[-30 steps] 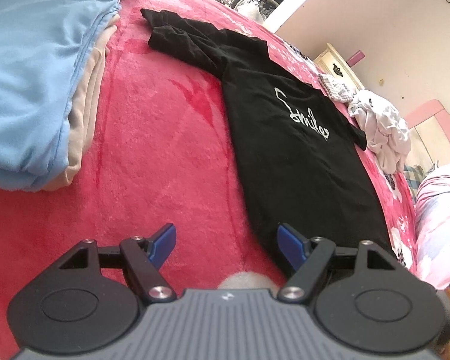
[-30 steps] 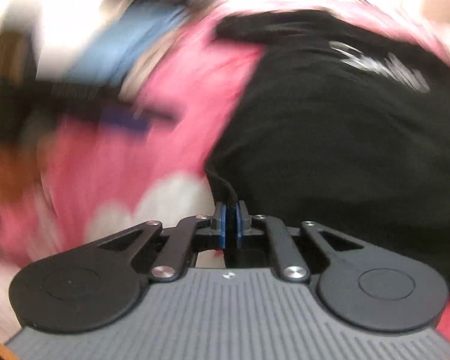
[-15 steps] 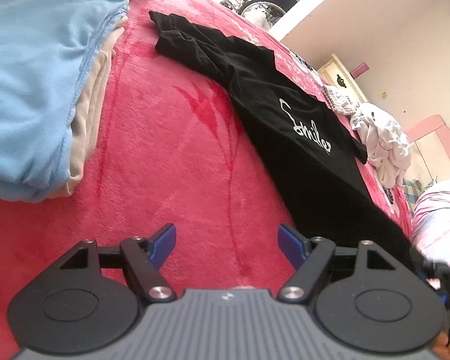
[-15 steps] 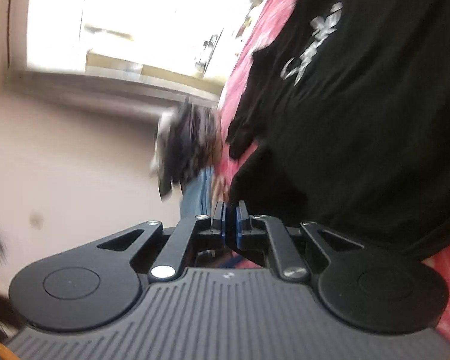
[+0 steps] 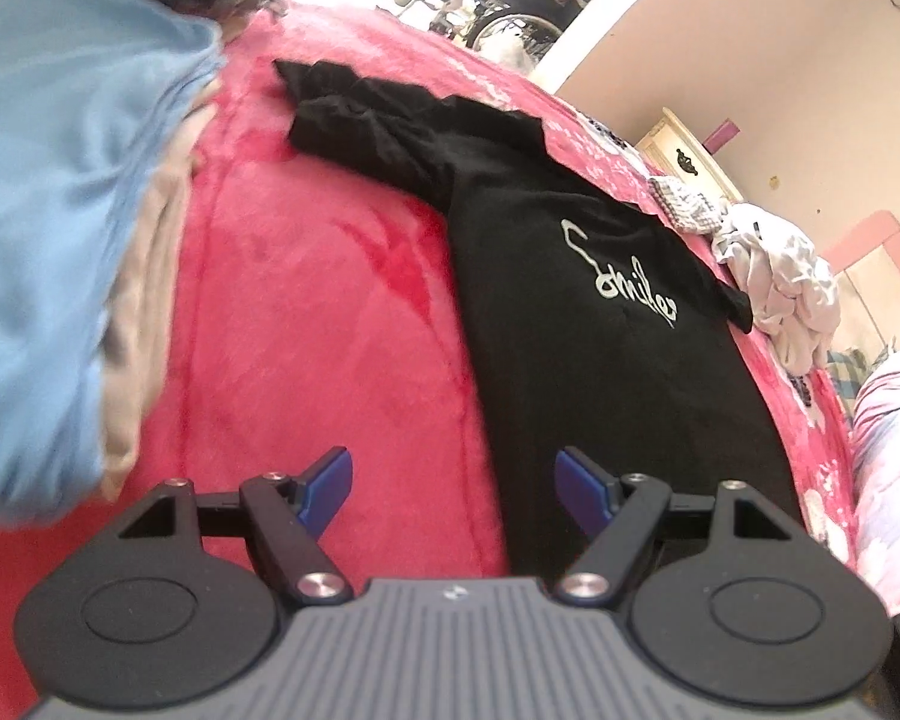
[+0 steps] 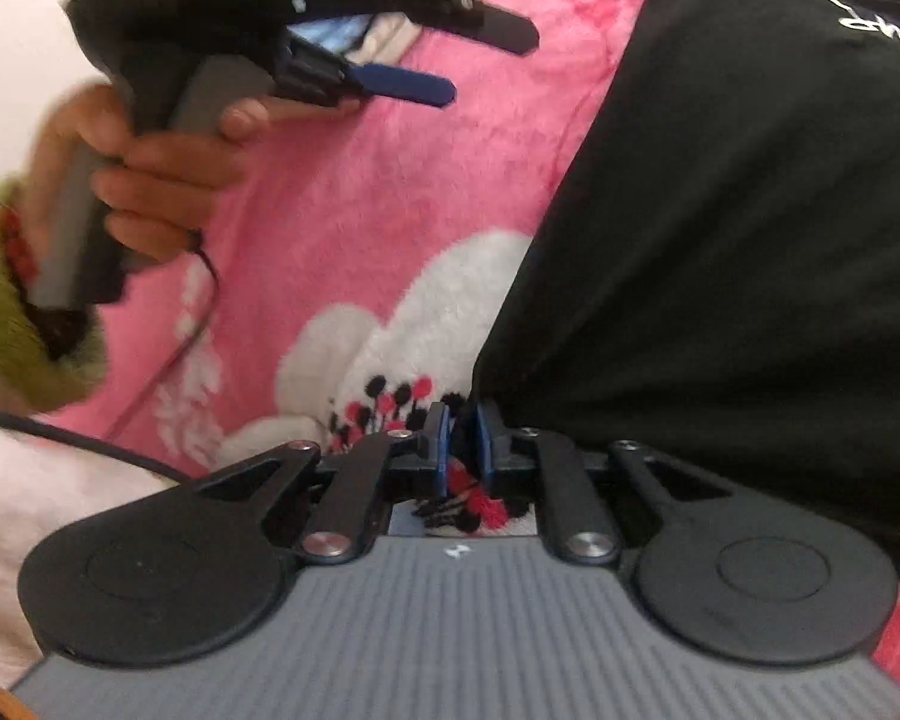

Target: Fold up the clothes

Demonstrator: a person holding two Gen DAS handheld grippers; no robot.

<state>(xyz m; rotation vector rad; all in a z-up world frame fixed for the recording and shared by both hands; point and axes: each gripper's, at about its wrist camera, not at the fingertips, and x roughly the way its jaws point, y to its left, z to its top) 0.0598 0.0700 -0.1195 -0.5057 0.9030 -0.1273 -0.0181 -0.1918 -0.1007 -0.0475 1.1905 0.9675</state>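
A black T-shirt [image 5: 600, 330] with white script lies face up and spread flat on a pink fleece blanket [image 5: 330, 300]. My left gripper [image 5: 453, 486] hovers open over the blanket; its right finger is above the shirt's left edge near the hem, and nothing is between the fingers. In the right wrist view the shirt [image 6: 720, 210] fills the right half. My right gripper [image 6: 462, 438] sits low at the shirt's near left hem corner. Its jaws are opening, a narrow gap shows, and the dark corner lies at the tips. A hand [image 6: 162, 168] holds the left gripper [image 6: 486, 63] at upper left.
A folded pile with a light blue garment [image 5: 48, 210] on top lies on the left of the bed. Crumpled white clothes [image 5: 780, 282] and a checked cloth [image 5: 684, 204] lie at the far right edge. A green cuff [image 6: 6, 300] and a black cable [image 6: 60, 432] cross the lower left.
The right gripper, shut on the shirt's hem while swinging, has come down by the hem corner and its jaws have parted slightly. The shirt lies flat again. The left gripper shifted a little, still open.
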